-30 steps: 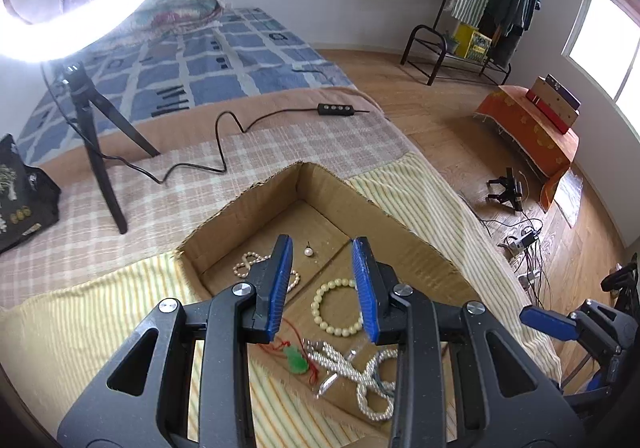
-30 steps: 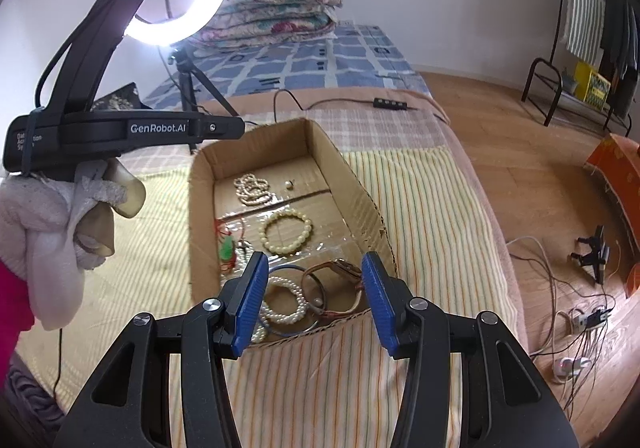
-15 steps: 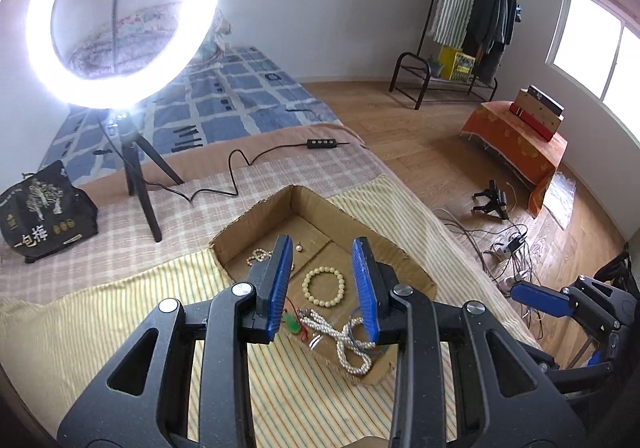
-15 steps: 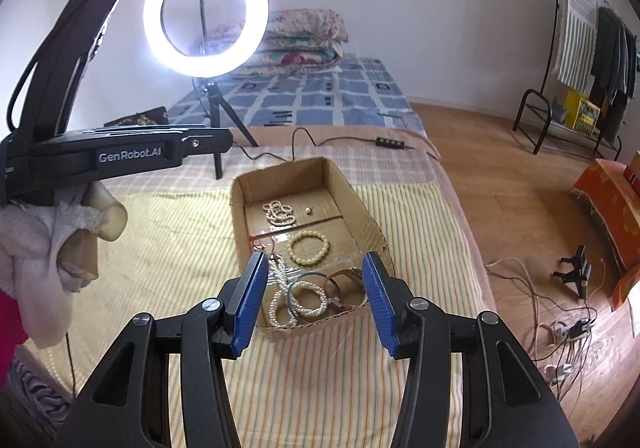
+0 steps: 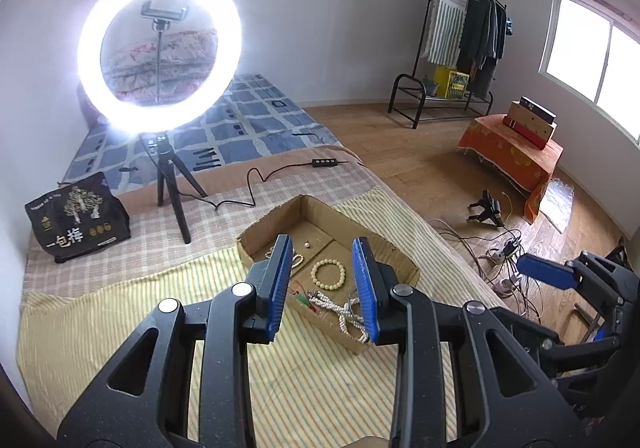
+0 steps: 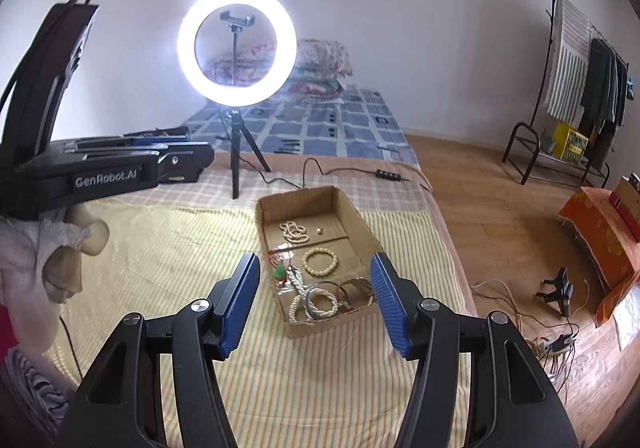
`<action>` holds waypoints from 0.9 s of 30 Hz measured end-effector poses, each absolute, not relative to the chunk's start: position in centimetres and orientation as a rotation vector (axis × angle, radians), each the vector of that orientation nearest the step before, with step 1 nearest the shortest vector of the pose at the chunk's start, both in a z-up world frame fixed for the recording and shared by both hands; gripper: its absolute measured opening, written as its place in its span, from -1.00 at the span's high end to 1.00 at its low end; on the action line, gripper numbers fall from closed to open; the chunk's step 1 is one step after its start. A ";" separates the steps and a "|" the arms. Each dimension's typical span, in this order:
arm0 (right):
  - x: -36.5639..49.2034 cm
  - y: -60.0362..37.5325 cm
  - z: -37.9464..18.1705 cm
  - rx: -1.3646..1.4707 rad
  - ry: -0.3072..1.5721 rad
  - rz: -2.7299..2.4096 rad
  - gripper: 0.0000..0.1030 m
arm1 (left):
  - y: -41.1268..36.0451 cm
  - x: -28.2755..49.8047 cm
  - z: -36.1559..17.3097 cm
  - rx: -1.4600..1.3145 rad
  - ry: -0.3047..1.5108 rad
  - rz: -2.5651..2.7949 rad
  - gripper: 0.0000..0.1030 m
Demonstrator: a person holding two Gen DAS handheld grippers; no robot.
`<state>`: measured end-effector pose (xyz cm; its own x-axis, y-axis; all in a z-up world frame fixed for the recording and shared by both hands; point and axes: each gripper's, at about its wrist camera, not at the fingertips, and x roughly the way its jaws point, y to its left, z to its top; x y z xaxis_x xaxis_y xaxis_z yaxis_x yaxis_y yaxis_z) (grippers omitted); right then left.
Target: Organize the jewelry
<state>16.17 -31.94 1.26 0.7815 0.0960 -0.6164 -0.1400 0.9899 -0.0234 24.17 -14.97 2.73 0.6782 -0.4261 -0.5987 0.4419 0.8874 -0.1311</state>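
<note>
Matt cardboard box [image 6: 362, 224] (glossy beads [image 6: 320, 262]) on striped cloth [image 6: 168, 248].

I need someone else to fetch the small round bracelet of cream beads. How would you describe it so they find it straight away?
On the striped bedspread stands an open cardboard box. About midway along its floor lies the bracelet, flat and alone. It is a single neat ring of pale yellow beads, unlike the tangled white pearl strands nearer the front and the small pearl cluster behind.
</note>
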 end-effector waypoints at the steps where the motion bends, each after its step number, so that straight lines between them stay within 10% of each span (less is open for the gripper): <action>1: 15.8 -31.8 1.4 -0.067 0.652 0.128 -0.19 | -14.7 23.8 2.8 0.027 0.663 -0.487 0.39; 16: 13.0 -32.0 1.4 -0.058 0.563 0.035 -0.55 | -10.5 16.6 3.2 0.056 0.547 -0.419 -0.69; 27: 13.2 -34.2 0.5 0.004 0.503 -0.077 -0.59 | -10.8 14.3 2.1 0.112 0.461 -0.381 -1.00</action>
<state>13.23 -34.23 0.45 0.8734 -0.0728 -0.4816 0.0747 0.9971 -0.0154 14.29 -10.84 2.14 0.8266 -0.3329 -0.4537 0.3828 0.9236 0.0197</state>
